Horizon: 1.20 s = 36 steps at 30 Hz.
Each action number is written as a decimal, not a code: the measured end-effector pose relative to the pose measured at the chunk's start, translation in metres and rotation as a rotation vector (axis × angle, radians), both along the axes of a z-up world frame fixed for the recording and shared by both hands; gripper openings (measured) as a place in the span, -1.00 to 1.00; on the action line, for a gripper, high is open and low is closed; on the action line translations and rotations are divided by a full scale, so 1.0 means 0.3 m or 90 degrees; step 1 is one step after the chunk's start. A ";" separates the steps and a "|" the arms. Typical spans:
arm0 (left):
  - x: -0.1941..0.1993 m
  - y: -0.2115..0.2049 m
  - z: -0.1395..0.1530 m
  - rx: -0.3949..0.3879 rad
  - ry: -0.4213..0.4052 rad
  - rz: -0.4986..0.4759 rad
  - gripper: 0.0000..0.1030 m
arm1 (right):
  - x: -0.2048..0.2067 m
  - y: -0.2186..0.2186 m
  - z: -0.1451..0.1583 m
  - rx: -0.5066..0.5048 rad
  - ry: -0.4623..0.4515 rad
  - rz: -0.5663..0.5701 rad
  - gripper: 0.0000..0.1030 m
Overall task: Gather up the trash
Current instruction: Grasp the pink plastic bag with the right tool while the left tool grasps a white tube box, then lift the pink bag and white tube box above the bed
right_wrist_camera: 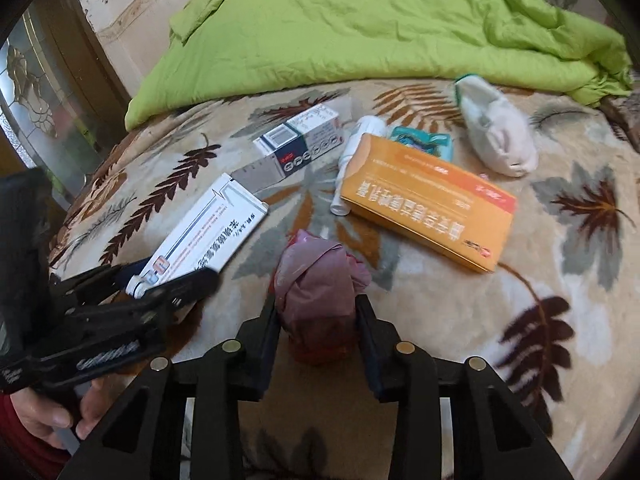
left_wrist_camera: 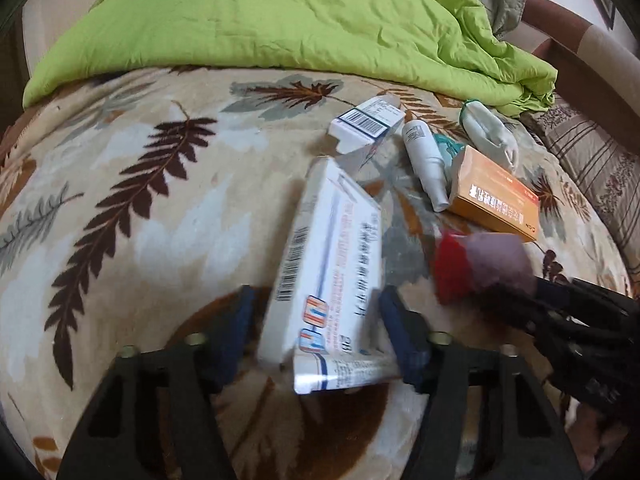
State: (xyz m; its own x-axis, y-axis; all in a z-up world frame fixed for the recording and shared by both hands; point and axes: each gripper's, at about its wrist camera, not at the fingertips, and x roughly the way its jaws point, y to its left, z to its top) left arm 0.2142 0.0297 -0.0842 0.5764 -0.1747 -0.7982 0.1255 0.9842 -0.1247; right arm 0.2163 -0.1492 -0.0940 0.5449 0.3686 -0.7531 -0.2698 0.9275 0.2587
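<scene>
My left gripper (left_wrist_camera: 320,320) is shut on a white medicine box (left_wrist_camera: 332,248), which tilts up off the leaf-patterned blanket (left_wrist_camera: 132,200). In the right wrist view the same gripper (right_wrist_camera: 160,280) clamps the near end of that box (right_wrist_camera: 208,236). My right gripper (right_wrist_camera: 318,320) is shut on a crumpled purple and red plastic bag (right_wrist_camera: 316,276). In the left wrist view that bag (left_wrist_camera: 480,264) is blurred at the right. Further back lie an orange box (right_wrist_camera: 432,200), a blue and white box (right_wrist_camera: 300,140), a white spray bottle (right_wrist_camera: 352,160) and a teal packet (right_wrist_camera: 424,144).
A rolled white sock (right_wrist_camera: 496,132) lies at the back right. A green quilt (right_wrist_camera: 360,20) is heaped across the far side of the bed. A hand (right_wrist_camera: 60,420) holds the left gripper's handle. A door with patterned glass (right_wrist_camera: 32,92) stands at the left.
</scene>
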 end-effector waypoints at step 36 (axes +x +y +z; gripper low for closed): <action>-0.461 -0.105 0.046 0.130 -0.136 -0.015 -0.66 | -0.429 -0.192 0.082 0.052 -0.098 -0.115 -0.25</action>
